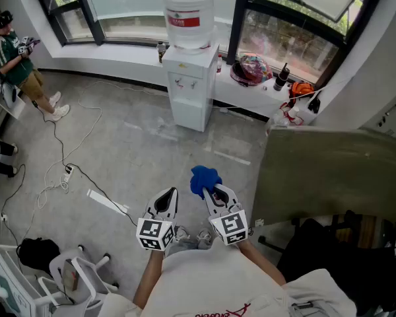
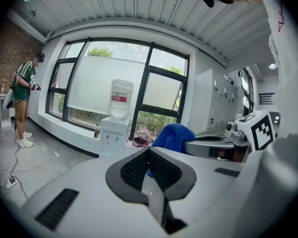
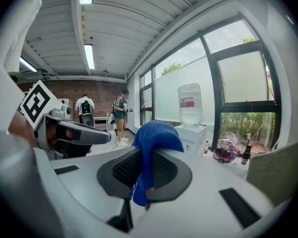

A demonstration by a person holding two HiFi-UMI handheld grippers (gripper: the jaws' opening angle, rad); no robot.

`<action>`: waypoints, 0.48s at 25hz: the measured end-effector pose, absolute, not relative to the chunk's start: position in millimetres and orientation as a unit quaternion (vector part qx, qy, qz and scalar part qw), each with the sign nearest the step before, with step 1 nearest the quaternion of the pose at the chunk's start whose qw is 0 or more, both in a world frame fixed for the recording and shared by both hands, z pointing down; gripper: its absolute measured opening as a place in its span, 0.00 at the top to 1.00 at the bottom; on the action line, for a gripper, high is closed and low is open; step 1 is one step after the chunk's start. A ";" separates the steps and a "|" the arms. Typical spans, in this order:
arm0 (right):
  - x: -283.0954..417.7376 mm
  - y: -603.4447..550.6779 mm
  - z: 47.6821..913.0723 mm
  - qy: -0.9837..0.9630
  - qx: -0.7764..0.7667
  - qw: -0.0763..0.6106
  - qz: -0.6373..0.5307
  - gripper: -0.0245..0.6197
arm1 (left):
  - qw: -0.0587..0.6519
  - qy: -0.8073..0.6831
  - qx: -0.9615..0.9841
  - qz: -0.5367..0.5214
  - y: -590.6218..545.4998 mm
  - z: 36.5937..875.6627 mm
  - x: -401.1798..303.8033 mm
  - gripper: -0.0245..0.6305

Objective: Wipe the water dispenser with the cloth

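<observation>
Head view: the water dispenser (image 1: 190, 88) stands against the window ledge (image 1: 119, 53), well apart from both grippers. It carries an upturned clear bottle (image 1: 188, 8) with a red label; how full the bottle is cannot be told. On the ledge to its right sits a dark bowl (image 1: 251, 70) heaped with something pink and mottled, and beside that a dark drinks bottle (image 1: 282, 76). Low in the picture the right gripper (image 1: 218, 195) holds the blue cloth (image 1: 203, 179), which bunches out past its tips above the grey floor (image 1: 138, 150). The left gripper (image 1: 166, 200) hangs just beside it. A person (image 1: 14, 61) stands far left.

Left gripper view: the jaws are pressed together with nothing between them. Beyond them the cloth (image 2: 173, 135) shows on the right gripper (image 2: 213, 145), with the dispenser (image 2: 114, 133) and its bottle (image 2: 121, 99) under the window.

Right gripper view: the jaws are clenched on the cloth (image 3: 151, 138), a fold draped over the top and a tail hanging down between the pads. The dispenser (image 3: 192, 135) stands behind, and the bowl (image 3: 223, 153) lies to its right.
</observation>
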State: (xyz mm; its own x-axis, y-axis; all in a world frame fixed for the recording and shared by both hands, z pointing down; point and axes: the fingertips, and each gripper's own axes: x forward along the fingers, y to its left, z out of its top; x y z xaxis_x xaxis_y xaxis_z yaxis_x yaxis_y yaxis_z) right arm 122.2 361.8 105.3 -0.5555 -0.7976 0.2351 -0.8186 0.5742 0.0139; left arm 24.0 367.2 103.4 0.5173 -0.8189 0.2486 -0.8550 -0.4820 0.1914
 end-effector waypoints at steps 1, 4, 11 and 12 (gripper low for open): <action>122.7 360.9 104.5 -0.881 0.458 0.108 0.049 0.90 | 0.146 -0.488 0.858 0.061 366.1 103.2 24.2 0.94; 124.3 357.9 102.9 -0.882 0.457 0.106 0.047 0.90 | 0.145 -0.489 0.858 0.060 363.0 102.5 25.7 0.94; 127.8 351.7 104.5 -0.884 0.453 0.103 0.045 0.90 | 0.140 -0.490 0.858 0.057 355.7 102.5 31.2 0.94; 128.3 351.1 104.3 -0.885 0.451 0.100 0.046 0.90 | 0.140 -0.491 0.858 0.057 354.7 102.6 31.7 0.94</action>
State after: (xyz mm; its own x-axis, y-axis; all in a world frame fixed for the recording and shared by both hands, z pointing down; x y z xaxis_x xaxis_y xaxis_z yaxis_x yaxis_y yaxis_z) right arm 128.3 351.1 104.3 -0.5725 -0.7901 0.2192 -0.8086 0.5883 0.0086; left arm 31.7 354.7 102.6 0.5120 -0.8264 0.2344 -0.8580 -0.4792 0.1848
